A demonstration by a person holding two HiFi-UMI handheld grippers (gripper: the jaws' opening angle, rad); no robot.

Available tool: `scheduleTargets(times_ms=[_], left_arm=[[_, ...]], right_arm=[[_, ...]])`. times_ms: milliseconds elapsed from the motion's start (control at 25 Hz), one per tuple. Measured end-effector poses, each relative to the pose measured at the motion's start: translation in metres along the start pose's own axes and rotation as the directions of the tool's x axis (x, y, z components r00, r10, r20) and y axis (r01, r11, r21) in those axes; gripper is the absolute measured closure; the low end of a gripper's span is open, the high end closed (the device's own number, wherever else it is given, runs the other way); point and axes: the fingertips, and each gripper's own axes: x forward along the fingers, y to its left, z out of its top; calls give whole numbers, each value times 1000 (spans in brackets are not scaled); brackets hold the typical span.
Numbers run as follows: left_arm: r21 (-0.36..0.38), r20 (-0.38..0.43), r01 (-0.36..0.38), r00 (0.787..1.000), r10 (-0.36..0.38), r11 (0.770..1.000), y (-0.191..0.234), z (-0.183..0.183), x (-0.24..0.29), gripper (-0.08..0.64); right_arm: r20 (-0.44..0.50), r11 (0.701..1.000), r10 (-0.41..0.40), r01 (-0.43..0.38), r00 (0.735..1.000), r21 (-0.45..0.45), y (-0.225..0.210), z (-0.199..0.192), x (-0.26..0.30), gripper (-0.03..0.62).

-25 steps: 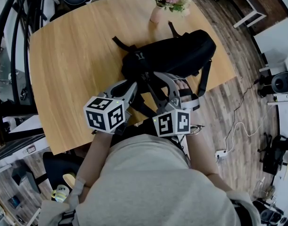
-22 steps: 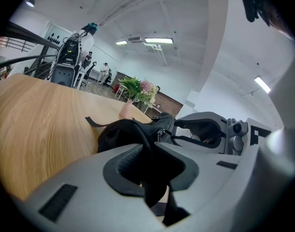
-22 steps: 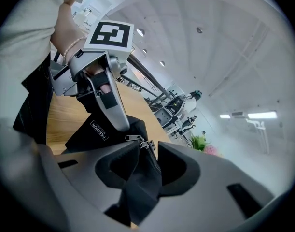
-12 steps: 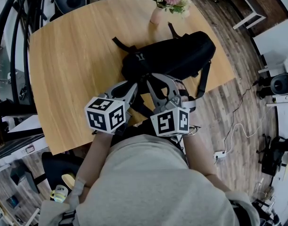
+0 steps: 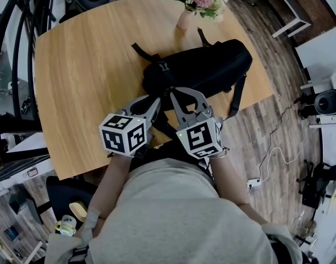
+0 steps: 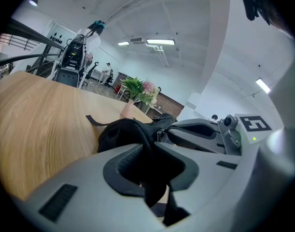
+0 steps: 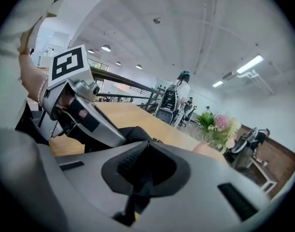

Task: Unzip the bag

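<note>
Bag [image 5: 200, 65]: black, soft, likely light; on table [image 5: 85, 65], near edge.
Left gripper [image 6: 149, 149]: clamped on bag fabric.
Right gripper [image 7: 146, 149]: closed on thin tab [image 7: 137, 195], probably the zip pull.
Hold: brace fabric, draw tab.

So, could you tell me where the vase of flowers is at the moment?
In the head view, the vase of flowers stands near the far edge of the wooden table, right of centre, just beyond the black bag.
</note>
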Motion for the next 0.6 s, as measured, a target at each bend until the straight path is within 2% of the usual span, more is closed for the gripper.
scheduleTargets(times_ms=[280,600], left_arm=[[6,5,-13,1000,13,1000,2,0,0,486],[5,10,-68,998,68,998,7,-1,3,486]], right_arm=[[36,987,30,-35,999,155,-7,-2,-1,583],[35,964,78,-84,996,250,-22,-19,-4,583]])
